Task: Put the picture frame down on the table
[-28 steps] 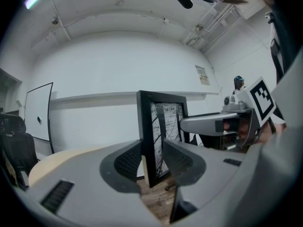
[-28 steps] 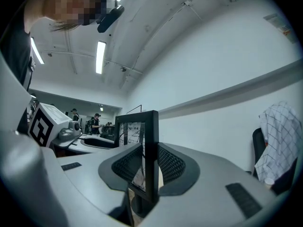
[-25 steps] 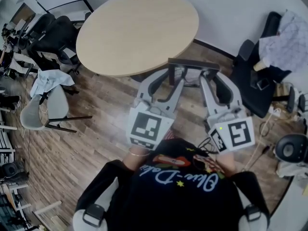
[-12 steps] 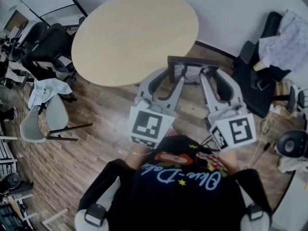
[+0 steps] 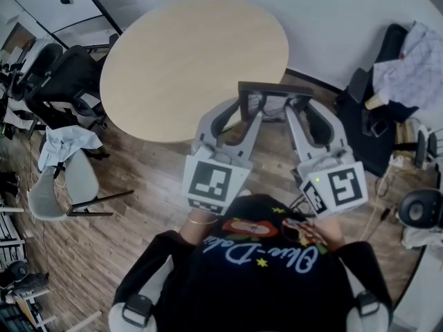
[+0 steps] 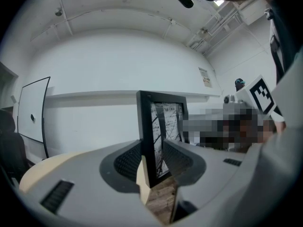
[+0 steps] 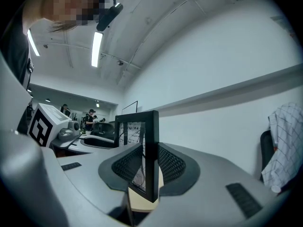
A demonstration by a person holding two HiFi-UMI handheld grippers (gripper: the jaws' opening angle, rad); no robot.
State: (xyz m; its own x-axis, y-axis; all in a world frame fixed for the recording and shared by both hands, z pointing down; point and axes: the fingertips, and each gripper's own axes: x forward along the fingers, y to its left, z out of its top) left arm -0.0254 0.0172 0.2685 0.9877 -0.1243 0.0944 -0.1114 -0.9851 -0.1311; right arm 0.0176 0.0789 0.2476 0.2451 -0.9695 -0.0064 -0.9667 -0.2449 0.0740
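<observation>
A dark picture frame (image 5: 275, 97) hangs upright between my two grippers, over the wood floor just off the near edge of the round beige table (image 5: 187, 47). My left gripper (image 5: 243, 111) is shut on the frame's left side, and the frame's edge (image 6: 147, 141) stands clamped between its jaws. On the frame's right side my right gripper (image 5: 296, 109) is shut too, gripping the frame's black edge (image 7: 151, 155). The glass shows a black-and-white print.
Black office chairs (image 5: 62, 68) and a grey chair with a cloth (image 5: 66, 164) stand left of the table. To the right are a black chair (image 5: 370, 109) with checked fabric (image 5: 415, 61) and cables on the floor. A white wall runs behind the table.
The table has shifted slightly nearer and lower in the head view. Both grippers stay shut on the frame, held in the same pose.
</observation>
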